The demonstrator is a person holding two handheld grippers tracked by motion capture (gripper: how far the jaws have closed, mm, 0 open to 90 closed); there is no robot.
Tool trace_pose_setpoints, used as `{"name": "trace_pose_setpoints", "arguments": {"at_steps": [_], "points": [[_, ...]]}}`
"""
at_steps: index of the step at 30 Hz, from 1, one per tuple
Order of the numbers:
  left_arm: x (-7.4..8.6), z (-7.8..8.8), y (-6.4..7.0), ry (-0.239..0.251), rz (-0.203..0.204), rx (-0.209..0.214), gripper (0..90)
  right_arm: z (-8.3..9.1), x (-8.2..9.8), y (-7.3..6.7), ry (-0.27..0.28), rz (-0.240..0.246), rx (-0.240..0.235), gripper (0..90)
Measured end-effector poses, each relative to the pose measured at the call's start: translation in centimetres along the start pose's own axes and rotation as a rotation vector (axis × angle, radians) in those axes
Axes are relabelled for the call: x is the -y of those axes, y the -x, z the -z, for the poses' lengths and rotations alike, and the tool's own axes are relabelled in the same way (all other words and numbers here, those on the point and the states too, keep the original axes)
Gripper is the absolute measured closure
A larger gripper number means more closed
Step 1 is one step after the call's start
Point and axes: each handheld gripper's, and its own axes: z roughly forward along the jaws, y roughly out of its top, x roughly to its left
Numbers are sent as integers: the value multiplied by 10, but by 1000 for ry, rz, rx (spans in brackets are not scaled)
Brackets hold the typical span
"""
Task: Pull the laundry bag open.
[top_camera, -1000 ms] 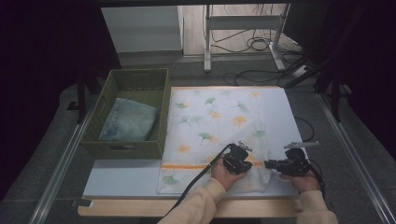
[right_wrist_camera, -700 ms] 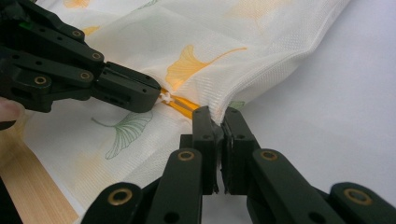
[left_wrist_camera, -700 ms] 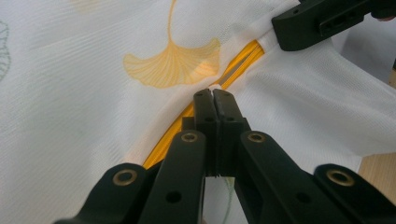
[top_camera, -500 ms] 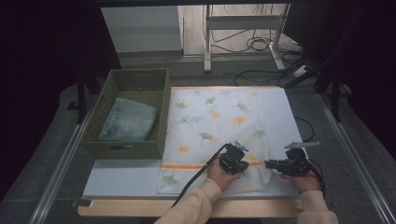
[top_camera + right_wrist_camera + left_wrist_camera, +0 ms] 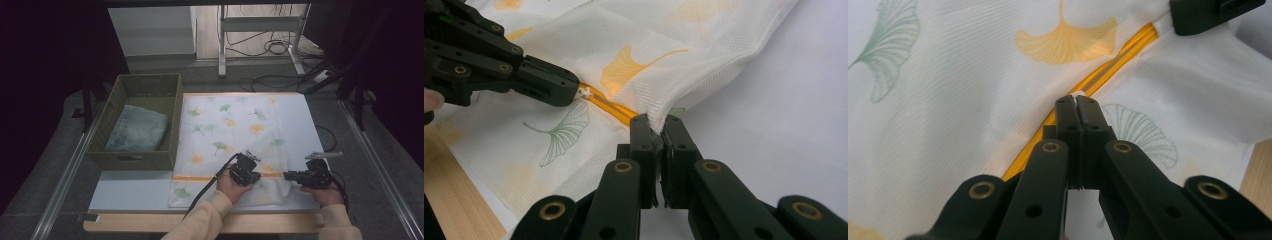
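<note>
Zipper pull [image 5: 585, 91] sat pinched in your left gripper [image 5: 1079, 102], jaws shut tight on it. Over the last second you'd slid it slightly along the orange zipper [image 5: 1128, 47], away from your right gripper [image 5: 659, 125], so the run looked barely begun. That right one clamped the bag [image 5: 230, 125] by its edge at the zipper's end.

Showing matt, finely woven cloth on the white leaf-printed bag [image 5: 948, 110]; glossy orange zipper [image 5: 1128, 47]; matt black plastic jaws, brass rivets; pale smooth wood table edge [image 5: 459, 195]; woven basket [image 5: 140, 160].
</note>
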Motion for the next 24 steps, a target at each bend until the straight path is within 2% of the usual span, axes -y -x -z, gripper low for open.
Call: {"name": "trace_pose_setpoints", "arguments": {"at_steps": [6, 15, 24], "points": [[3, 4, -7, -4, 23, -1, 900, 0, 0, -1, 1, 2, -1, 853], [6, 11, -12, -27, 34, -18, 900, 0, 0, -1, -1, 3, 0, 853], [12, 18, -21, -23, 47, -24, 900, 0, 0, 0, -2, 7, 9, 853]]}}
